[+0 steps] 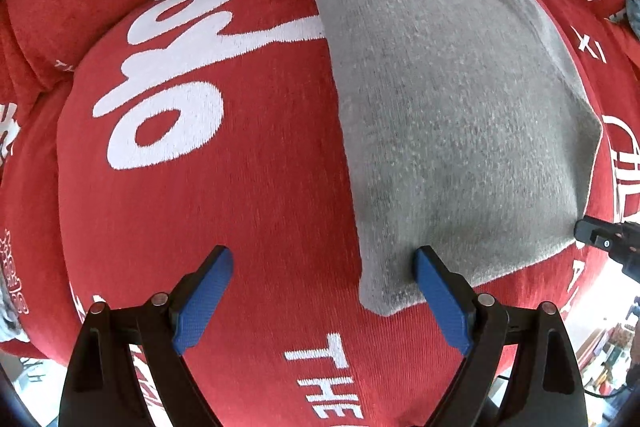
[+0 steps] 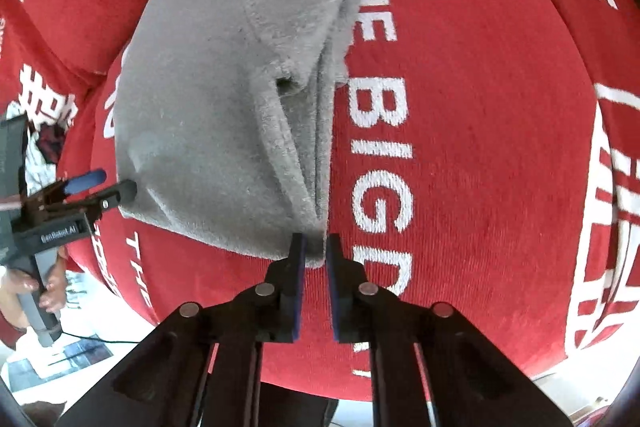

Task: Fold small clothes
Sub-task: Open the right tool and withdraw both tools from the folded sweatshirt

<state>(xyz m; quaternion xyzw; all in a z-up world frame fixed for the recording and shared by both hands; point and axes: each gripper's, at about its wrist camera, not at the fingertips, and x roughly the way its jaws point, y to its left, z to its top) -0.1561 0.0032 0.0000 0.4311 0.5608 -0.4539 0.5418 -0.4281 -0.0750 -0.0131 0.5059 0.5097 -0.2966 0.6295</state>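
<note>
A grey cloth (image 1: 452,131) is laid on a red cushion (image 1: 240,187) printed with white lettering, folded over on itself with several layers stacked along one edge. The right gripper (image 2: 316,251) is pressed nearly together and pinches a corner of that layered edge. The left gripper (image 1: 324,299) is held spread wide above the opposite near corner, with one blue pad (image 1: 440,299) over the cloth; contact cannot be confirmed from this view. The cloth is judged to be soft, light and limp, with a fuzzy surface unlikely to slip between the pads. It is expected to sag when lifted, so hold is best taken at corners, with all layers gathered.
</note>
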